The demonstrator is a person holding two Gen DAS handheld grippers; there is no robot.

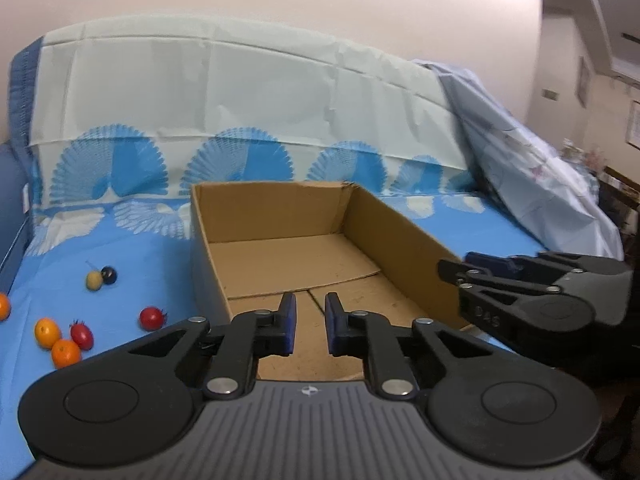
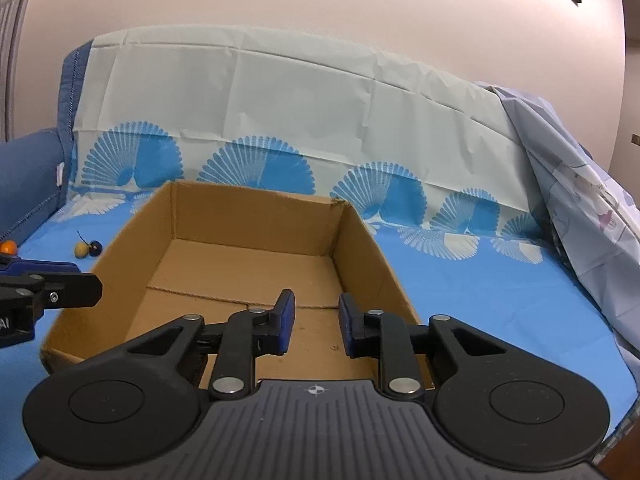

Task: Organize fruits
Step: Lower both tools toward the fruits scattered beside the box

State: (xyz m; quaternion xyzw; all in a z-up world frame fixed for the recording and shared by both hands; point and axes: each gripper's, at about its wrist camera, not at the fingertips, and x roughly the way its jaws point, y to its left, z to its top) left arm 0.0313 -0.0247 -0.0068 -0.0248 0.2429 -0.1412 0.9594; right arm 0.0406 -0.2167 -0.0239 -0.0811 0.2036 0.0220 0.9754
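1. We see an open cardboard box (image 1: 304, 256) resting on a blue cloth (image 1: 132, 256) with a white fan pattern; the cloth covers what looks like a sofa seat and runs up its back.
2. The box holds no fruit in either view.
3. The left tongs (image 1: 310, 322) hang over the near end of the box, their blue pads drawn close with only a narrow gap, and they pinch nothing.
4. The right tongs (image 2: 317, 322) hang over the same near end, beside the left ones, pads likewise pulled in and gripping nothing.
5. The fruits lie on the cloth to the left of the box, well apart from both tongs.
6. Nearest the box sits a red tomato (image 1: 151, 317).
7. Further left, a second red tomato (image 1: 82, 335) touches an orange fruit (image 1: 66, 353), with another orange fruit (image 1: 47, 332) just beside them.
8. One more orange piece (image 1: 3, 306) shows at the picture's left edge.
9. Behind these, a pale yellowish berry (image 1: 95, 280) and a dark berry (image 1: 109, 275) touch each other.
10. A crumpled pale sheet (image 1: 532, 168) is heaped to the right of the box.
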